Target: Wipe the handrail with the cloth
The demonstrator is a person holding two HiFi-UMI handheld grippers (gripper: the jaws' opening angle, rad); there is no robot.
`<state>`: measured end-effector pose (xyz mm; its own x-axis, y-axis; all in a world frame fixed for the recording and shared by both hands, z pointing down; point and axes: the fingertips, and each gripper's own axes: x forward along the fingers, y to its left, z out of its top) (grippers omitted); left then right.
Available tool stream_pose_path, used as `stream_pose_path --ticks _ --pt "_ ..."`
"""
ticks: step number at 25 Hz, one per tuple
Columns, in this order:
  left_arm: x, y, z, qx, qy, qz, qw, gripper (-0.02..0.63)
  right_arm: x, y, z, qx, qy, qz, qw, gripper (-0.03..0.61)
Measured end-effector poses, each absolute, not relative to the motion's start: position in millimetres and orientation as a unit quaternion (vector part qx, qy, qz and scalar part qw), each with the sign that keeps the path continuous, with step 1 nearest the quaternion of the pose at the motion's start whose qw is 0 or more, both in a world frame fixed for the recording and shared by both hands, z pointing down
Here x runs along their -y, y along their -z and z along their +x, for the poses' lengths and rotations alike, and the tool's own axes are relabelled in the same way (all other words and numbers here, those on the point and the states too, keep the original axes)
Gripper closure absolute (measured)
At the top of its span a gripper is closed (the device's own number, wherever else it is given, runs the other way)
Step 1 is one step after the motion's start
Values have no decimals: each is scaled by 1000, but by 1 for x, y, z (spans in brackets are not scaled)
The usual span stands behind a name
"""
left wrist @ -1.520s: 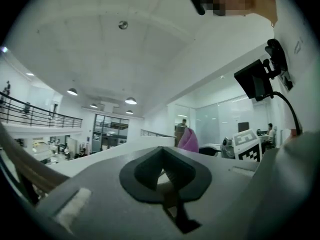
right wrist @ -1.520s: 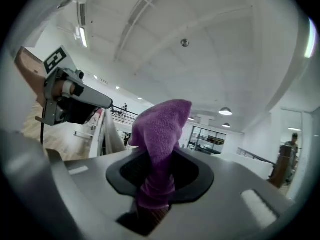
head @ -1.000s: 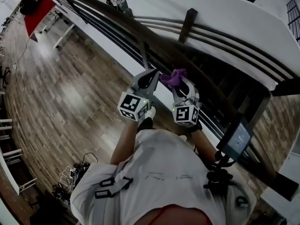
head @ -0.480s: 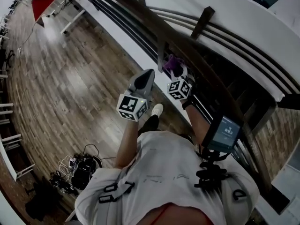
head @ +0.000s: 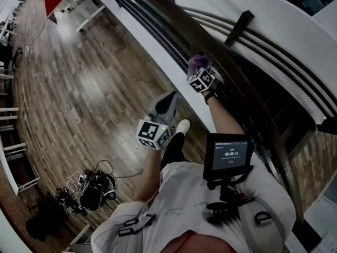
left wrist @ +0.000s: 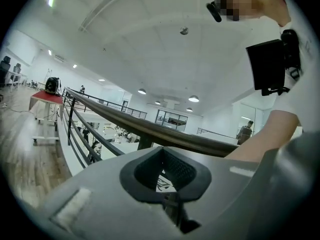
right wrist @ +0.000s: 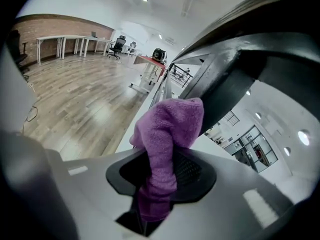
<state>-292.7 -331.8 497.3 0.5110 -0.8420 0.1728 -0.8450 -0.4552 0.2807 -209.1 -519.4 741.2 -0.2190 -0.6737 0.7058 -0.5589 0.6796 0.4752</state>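
at the dark handrail (right wrist: 235, 79), a bunched, fuzzy purple cloth (right wrist: 167, 134)

The only readable-looking text is on the small screen (head: 229, 153) mounted at the person's chest: a single row of light digits set out like a timer, with a faint line of print above it, both too small to read with certainty. The marker cube (head: 153, 134) of the left gripper (head: 171, 96) and the marker cube (head: 202, 79) of the right gripper (head: 198, 65) carry only black-and-white square patterns, no letters or numbers. A pale print on the shirt (head: 174, 213) cannot be made out.
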Motion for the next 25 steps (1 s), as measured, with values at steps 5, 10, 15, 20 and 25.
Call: stream_pose_path --ticks 5,10,15,20,25 --pt "317 -516 -282 488 -12 852 189 614 517 -744 -214 785 59 380 485 462" --pt "314 -515 -254 457 -29 870 182 614 495 -745 -201 792 48 373 480 463" --pt "326 -508 -236 432 -35 885 170 614 478 -734 -184 795 37 383 468 463" --pt "309 -509 -209 414 -37 891 184 614 451 -739 -159 791 31 389 471 463" --pt "304 -504 -190 402 -37 898 177 614 430 -742 -134 785 26 394 477 462"
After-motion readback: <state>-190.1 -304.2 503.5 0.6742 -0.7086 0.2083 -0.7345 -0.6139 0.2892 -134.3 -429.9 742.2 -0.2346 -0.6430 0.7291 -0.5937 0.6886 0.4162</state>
